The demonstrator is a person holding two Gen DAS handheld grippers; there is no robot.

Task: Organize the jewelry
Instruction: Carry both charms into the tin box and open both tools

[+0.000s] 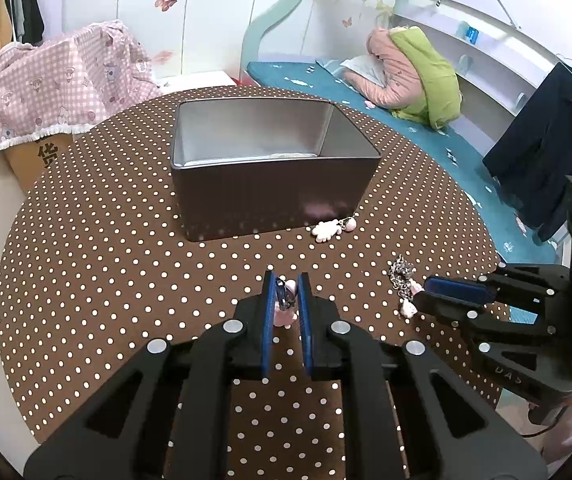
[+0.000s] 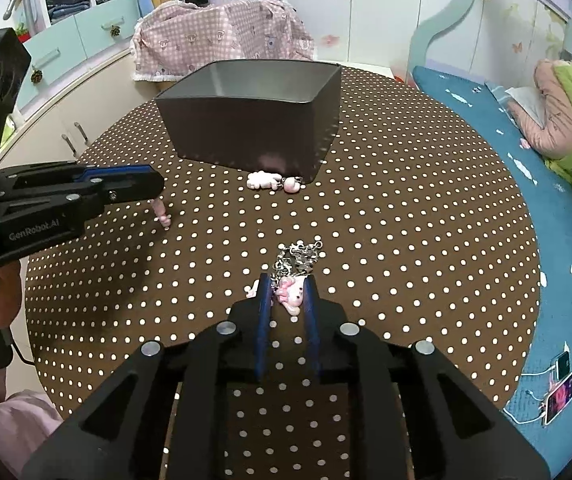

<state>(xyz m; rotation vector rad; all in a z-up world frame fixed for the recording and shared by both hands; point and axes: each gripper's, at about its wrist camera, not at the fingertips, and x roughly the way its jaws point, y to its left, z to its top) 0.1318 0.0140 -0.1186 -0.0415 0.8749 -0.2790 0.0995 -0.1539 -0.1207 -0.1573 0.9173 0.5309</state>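
My left gripper (image 1: 286, 300) is shut on a small pink charm (image 1: 287, 304) with a dark ring, held just above the dotted table; from the right wrist view it (image 2: 158, 188) hangs at the left with the charm (image 2: 162, 214) dangling below. My right gripper (image 2: 287, 296) is down at the table, its jaws slightly open around a pink cat charm (image 2: 291, 298) on a silver chain (image 2: 299, 254). The chain (image 1: 401, 274) lies just beyond its tip (image 1: 419, 300). A dark open tin box (image 1: 274, 160) (image 2: 254, 120) stands mid-table. Another pink-white charm (image 1: 329, 230) (image 2: 272, 182) lies against the box's front.
The round table (image 1: 106, 240) has a brown cloth with white dots. A teal bench (image 2: 545, 240) with a pink and green jacket (image 1: 409, 72) curves along the right. A pink checked cloth (image 1: 58, 84) covers something at the back left. Phones (image 2: 559, 388) lie on the bench.
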